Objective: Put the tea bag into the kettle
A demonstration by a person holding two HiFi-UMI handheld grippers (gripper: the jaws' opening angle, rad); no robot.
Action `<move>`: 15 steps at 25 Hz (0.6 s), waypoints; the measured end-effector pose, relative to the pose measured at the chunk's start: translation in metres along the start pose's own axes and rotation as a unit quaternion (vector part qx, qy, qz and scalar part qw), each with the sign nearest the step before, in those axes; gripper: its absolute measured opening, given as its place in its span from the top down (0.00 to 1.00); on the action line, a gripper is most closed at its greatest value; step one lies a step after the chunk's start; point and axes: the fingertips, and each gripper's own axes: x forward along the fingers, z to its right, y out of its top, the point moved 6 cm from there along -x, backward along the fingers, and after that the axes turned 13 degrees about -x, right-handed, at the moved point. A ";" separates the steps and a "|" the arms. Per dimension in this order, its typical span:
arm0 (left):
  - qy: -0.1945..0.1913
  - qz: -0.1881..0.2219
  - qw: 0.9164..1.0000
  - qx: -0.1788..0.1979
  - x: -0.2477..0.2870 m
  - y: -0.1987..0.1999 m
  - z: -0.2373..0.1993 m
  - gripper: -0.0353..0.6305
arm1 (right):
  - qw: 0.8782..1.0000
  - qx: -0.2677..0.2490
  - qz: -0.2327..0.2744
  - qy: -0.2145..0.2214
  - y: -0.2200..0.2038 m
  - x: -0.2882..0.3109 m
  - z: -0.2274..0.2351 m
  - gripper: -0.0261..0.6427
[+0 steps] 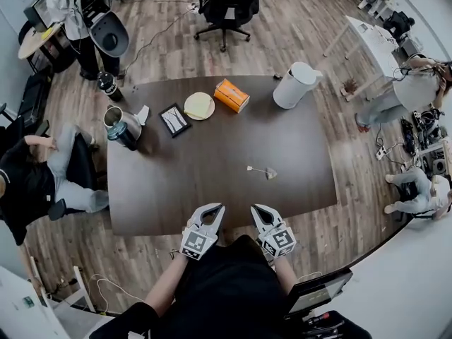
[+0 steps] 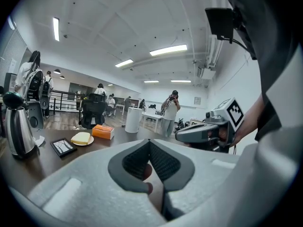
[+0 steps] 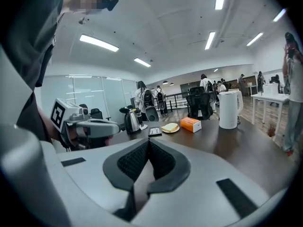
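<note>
Straight ahead of the right gripper [image 1: 258, 211], mid-table [image 1: 205, 171], lies the tea bag [image 1: 268, 172]. Its string runs leftward, long axis across the tabletop, toward the kettle [image 1: 121, 124] far left. The right gripper is nearer than the left gripper [image 1: 215, 211]. Both have their jaws pressed together, empty.

A dark wood-grain table [image 1: 212, 182] with a dull satin finish stood on a paler plank floor [image 1: 304, 20]. At left of the head view, the kettle [image 1: 119, 126] showed polished, mirror-bright metal beside black plastic trim. At upper centre were a smooth white plastic container [image 1: 294, 85] and an orange cardboard box [image 1: 232, 94]. The tea bag [image 1: 267, 172] looked like thin paper. The left gripper [image 1: 219, 206] and right gripper [image 1: 255, 207] wore matt grey plastic shells, with dark, finely ribbed pads [image 2: 137, 162].
</note>
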 end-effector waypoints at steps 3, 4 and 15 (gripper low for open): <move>0.000 -0.009 1.000 0.005 -0.003 -0.002 -0.012 0.94 | 0.999 -0.022 -0.033 0.000 -0.014 0.011 0.000 0.95; 0.003 -0.011 1.000 0.009 -0.004 0.000 -0.016 0.94 | 0.998 -0.030 -0.046 0.002 -0.019 0.013 0.003 0.95; 0.148 0.007 0.988 -0.049 -0.017 0.009 -0.022 0.94 | 0.966 -0.142 -0.206 0.071 -0.106 0.021 0.119 0.95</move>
